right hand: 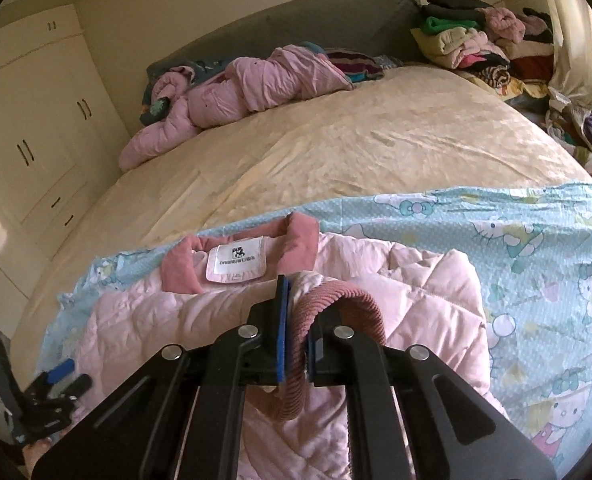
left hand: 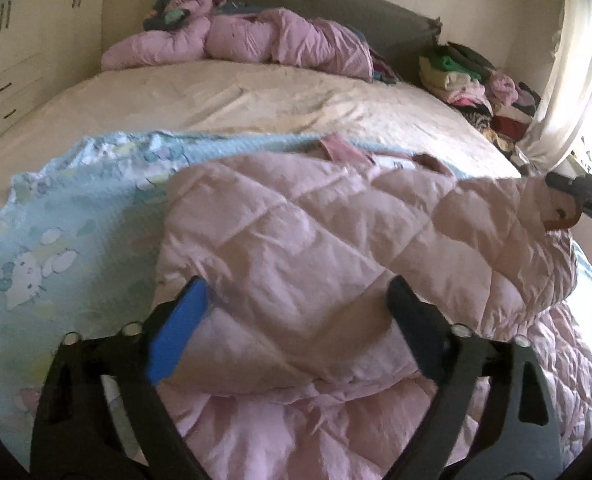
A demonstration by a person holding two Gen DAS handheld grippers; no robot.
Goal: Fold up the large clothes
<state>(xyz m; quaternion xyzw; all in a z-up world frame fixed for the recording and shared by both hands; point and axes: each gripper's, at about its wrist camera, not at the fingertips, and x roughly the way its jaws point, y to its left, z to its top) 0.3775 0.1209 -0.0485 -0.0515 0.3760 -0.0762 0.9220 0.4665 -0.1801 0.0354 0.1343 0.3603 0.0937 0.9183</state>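
A pale pink quilted jacket (left hand: 296, 240) (right hand: 156, 320) lies on a light blue cartoon-print sheet (left hand: 56, 240) (right hand: 516, 240) at the near end of the bed. Its dusty-pink collar with a white label (right hand: 236, 264) points toward the headboard. My right gripper (right hand: 296, 312) is shut on the ribbed dusty-pink sleeve cuff (right hand: 356, 300), holding the sleeve over the jacket's body. In the left wrist view the right gripper (left hand: 564, 204) shows at the right edge. My left gripper (left hand: 296, 320) (right hand: 62, 380) stands open, its fingers on either side of a folded edge of the jacket.
The bed's cream cover (left hand: 216, 100) (right hand: 336, 140) stretches beyond the sheet. Another pink padded garment (left hand: 256, 36) (right hand: 236, 84) lies bunched by the grey headboard. A pile of clothes (left hand: 476, 76) (right hand: 476, 40) fills the far right corner. Wardrobe doors (right hand: 36, 120) line the left wall.
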